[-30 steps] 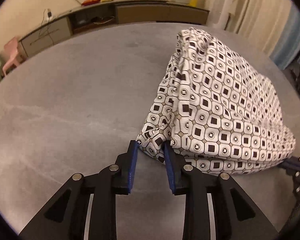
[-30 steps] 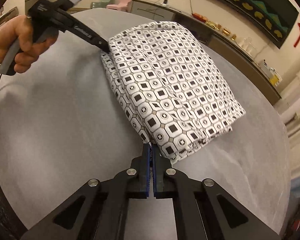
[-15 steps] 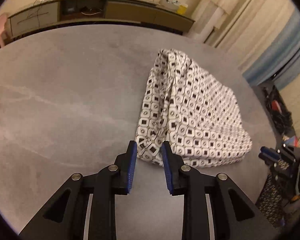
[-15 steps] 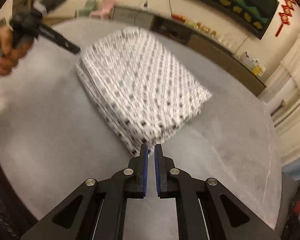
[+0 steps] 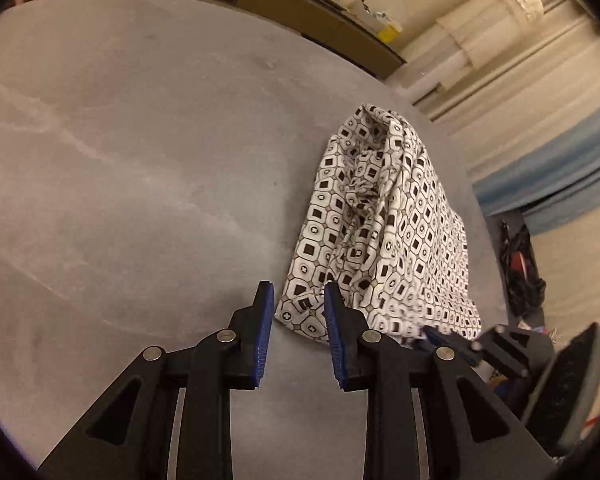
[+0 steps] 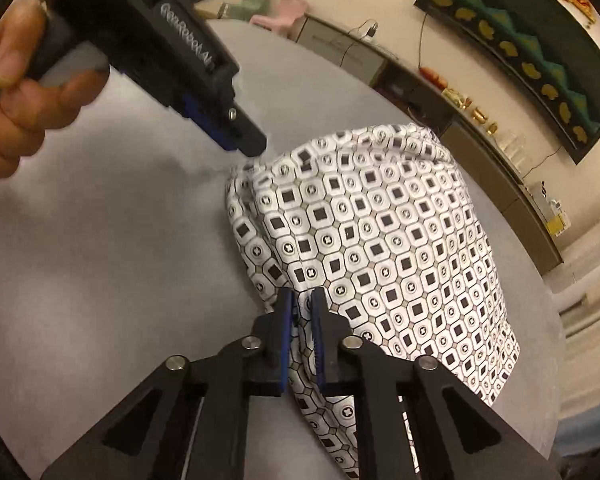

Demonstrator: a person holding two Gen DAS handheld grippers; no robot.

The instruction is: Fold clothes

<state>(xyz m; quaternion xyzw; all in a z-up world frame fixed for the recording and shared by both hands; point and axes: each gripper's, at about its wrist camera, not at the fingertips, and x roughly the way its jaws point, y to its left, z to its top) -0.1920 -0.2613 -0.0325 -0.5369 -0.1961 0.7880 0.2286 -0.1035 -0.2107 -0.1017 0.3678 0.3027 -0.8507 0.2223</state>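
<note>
Here the folded patterned garment (image 6: 384,240) lies on the grey tabletop (image 5: 140,160), close to its far right edge. The right gripper (image 6: 300,304) is closing its jaws around a fold at the garment's near corner. The left gripper (image 5: 296,296) stands released, its blue pads apart, with another corner of the cloth just between them.

Black grippers (image 6: 300,312), blue pads (image 5: 265,332), seemingly silver screws.
</note>
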